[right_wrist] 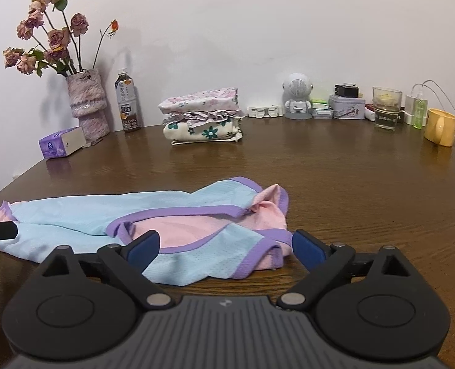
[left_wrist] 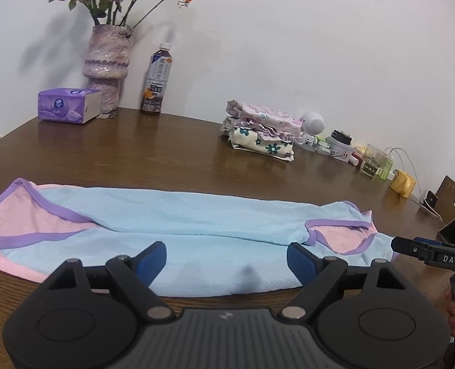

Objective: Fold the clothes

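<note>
A light blue and pink garment with purple trim [left_wrist: 178,224] lies flat along the near part of the brown table [left_wrist: 166,160]. My left gripper [left_wrist: 226,261] stands open just above its near edge, nothing between the blue pads. In the right wrist view the garment's bunched right end [right_wrist: 196,230] shows pink lining and purple armhole trim. My right gripper [right_wrist: 225,247] is open over that end, holding nothing. The right gripper's body appears at the far right of the left wrist view. A stack of folded floral clothes [right_wrist: 202,117] sits near the wall.
Along the wall stand a vase of dried roses [right_wrist: 86,104], a tea bottle [right_wrist: 128,104], a purple tissue pack [right_wrist: 61,143], a small white robot figure [right_wrist: 297,97], a tin [right_wrist: 347,107], a glass [right_wrist: 386,107] and a yellow mug [right_wrist: 441,127]. Cables trail at the right.
</note>
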The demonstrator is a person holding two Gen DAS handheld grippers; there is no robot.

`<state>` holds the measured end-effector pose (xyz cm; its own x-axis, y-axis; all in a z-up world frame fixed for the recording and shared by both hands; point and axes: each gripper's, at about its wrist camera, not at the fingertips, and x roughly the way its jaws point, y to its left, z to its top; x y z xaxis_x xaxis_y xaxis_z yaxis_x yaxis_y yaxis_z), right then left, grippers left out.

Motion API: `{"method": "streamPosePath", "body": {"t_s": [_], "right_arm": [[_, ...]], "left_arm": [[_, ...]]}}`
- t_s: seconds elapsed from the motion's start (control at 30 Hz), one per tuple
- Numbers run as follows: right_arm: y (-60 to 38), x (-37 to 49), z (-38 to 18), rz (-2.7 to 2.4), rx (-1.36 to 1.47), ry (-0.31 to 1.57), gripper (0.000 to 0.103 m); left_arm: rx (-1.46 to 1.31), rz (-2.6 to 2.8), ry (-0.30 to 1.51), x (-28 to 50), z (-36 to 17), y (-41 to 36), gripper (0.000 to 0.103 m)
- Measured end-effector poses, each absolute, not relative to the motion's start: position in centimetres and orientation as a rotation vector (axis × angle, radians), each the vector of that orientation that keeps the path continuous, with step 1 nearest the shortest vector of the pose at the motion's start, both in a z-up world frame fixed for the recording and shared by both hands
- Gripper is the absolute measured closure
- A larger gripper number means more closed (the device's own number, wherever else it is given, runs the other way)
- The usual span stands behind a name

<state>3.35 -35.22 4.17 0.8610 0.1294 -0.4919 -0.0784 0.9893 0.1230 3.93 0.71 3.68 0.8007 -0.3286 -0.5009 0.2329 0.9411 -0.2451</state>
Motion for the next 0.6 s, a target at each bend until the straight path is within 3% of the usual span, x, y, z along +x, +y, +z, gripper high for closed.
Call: {"method": "streamPosePath", "body": {"t_s": [0.47, 0.6], "right_arm": [[-37.2, 4.0, 3.0, 0.078, 0.19, 0.572, 0.009], [-37.3, 4.9, 2.2, 0.098, 0.257, 0.618, 0.021]], "left_arm": [[-0.127, -0.333, 0.587, 4.9, 3.7, -1.1, 0.019], [-0.106, -0.377, 0.583, 5.3, 3.8, -2.1, 0.028]]}}
